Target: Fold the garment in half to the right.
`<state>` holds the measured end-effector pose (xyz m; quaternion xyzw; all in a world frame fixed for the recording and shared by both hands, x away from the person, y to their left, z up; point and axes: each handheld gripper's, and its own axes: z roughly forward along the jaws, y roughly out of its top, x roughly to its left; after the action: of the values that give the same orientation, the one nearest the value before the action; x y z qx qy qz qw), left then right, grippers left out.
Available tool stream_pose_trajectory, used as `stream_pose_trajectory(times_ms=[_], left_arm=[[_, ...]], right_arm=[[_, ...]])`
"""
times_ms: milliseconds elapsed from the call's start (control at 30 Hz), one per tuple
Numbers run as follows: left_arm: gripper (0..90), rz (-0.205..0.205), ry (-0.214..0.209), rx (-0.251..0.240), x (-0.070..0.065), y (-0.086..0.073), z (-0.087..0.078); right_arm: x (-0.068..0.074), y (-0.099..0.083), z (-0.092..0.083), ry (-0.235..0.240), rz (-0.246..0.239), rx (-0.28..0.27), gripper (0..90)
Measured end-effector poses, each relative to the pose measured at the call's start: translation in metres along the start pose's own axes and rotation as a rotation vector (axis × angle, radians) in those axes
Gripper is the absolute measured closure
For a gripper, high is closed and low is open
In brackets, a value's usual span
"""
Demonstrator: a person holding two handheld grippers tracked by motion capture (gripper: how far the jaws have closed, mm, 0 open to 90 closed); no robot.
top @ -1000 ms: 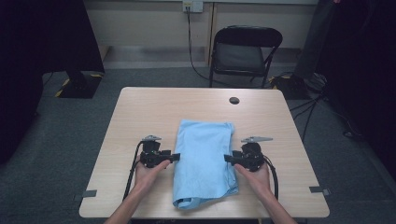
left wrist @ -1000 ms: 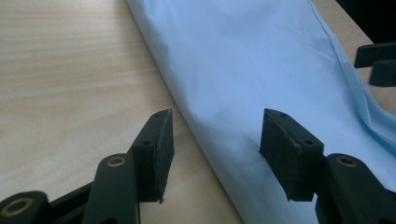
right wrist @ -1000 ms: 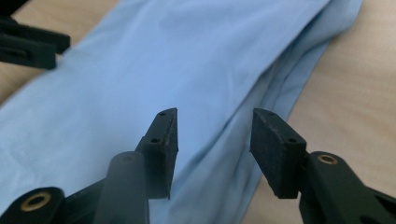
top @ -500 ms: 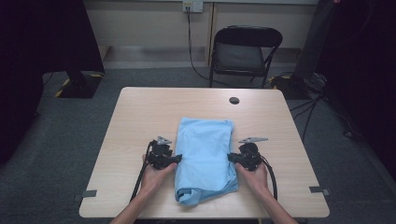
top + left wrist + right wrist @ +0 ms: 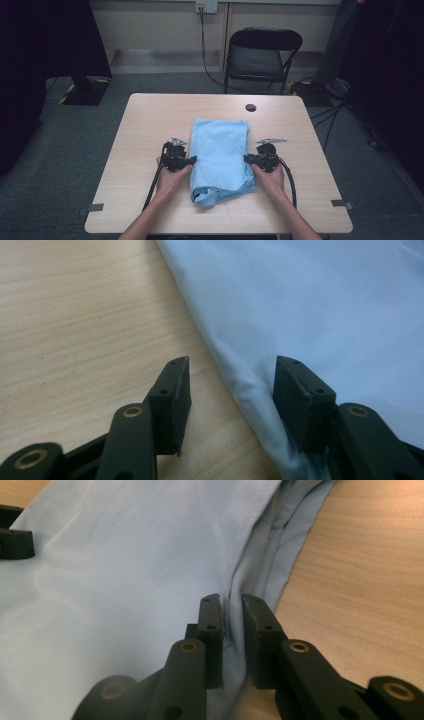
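Lying in the middle of the table, the cloth has its long axis from the near edge toward the far edge. It is a folded rectangle of thin, smooth, light blue fabric; the far end is flat and square, the near end is bunched with layered folds. The table is pale wood with fine grain and rounded corners.

The left gripper is at the left edge of the cloth. Its jaws stand about half open, one black pad on bare wood and the other against the folded border, so they do not pinch it. The right gripper is at the right edge. Its jaws have just been closing, then opening slightly, and a raised ridge of fabric is squeezed between them.
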<state>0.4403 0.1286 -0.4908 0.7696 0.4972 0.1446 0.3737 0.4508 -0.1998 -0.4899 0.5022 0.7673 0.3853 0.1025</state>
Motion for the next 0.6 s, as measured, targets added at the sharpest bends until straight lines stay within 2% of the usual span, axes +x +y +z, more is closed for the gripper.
stream_pose_trajectory(times_ms=[67,167,233,267,367,467,533,567,600], left_arm=[[49.6,-0.014,-0.027,0.015,0.000,-0.001,-0.003],[45.0,-0.033,-0.054,0.002,0.006,-0.003,-0.009],[43.3,-0.065,-0.090,-0.013,0.010,-0.004,-0.015],[43.0,-0.063,-0.099,-0.013,0.011,-0.004,-0.019],[41.3,-0.072,-0.135,-0.049,0.012,-0.003,-0.032],[43.6,-0.063,-0.181,-0.082,0.006,-0.002,-0.044],[47.5,-0.040,-0.215,-0.086,-0.002,-0.003,-0.049],[48.7,-0.026,-0.224,-0.088,-0.007,-0.003,-0.051],[49.3,-0.026,-0.224,-0.088,-0.007,-0.003,-0.051]], right_arm=[[0.001,0.000,-0.004,-0.010,-0.001,0.009,74.4],[0.004,-0.002,-0.014,-0.031,-0.026,0.014,72.2],[0.006,-0.003,-0.023,-0.026,-0.028,0.009,70.2],[0.008,-0.003,-0.028,-0.019,-0.027,-0.005,69.7],[0.017,-0.004,-0.043,0.026,-0.035,-0.047,70.0],[0.034,-0.005,-0.052,0.104,-0.055,-0.071,73.0],[0.049,-0.006,-0.053,0.145,-0.087,-0.072,75.7],[0.056,-0.007,-0.052,0.164,-0.095,-0.067,77.6],[0.062,-0.008,-0.049,0.188,-0.105,-0.056,78.8]])
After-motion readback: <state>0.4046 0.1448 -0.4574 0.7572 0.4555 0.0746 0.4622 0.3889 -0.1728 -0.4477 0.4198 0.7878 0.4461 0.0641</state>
